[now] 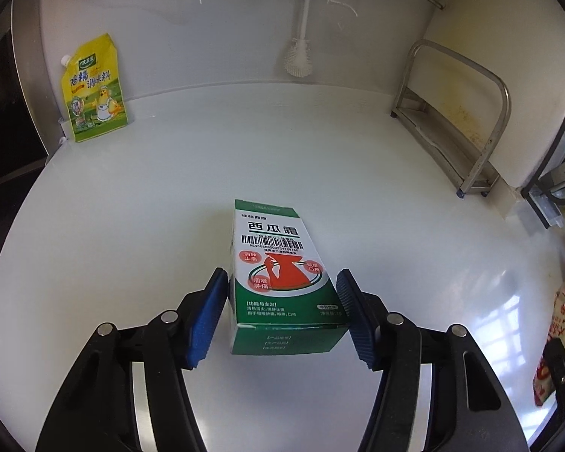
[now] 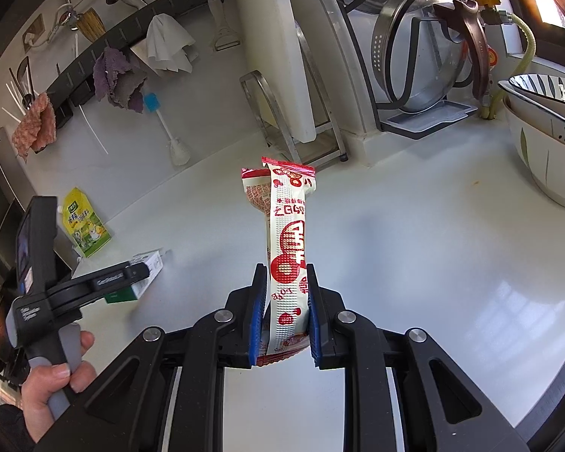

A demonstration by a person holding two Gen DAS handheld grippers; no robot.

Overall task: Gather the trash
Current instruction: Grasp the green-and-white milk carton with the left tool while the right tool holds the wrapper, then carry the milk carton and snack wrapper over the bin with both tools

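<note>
Left gripper (image 1: 282, 310) closing on carton; right gripper (image 2: 284, 303) holds wrapper.

Green-and-white cardboard medicine box (image 1: 282, 282) lies flat on the white glossy countertop (image 1: 132, 207), between the blue pads (image 1: 207, 320). Left pad looks to touch its side; right pad's contact I cannot tell, so grip unconfirmed. Likely light, hollow and crushable: take it across the long side walls near mid-length with modest squeeze. The right gripper's jaws are narrow, pinching a red-and-white crinkly plastic snack wrapper (image 2: 288, 233), limp and slippery, standing up off the counter. Yellow spouted seasoning pouch (image 1: 94, 90) leans on the wall, maybe not trash. No bin in view; box's underside hidden.
</note>
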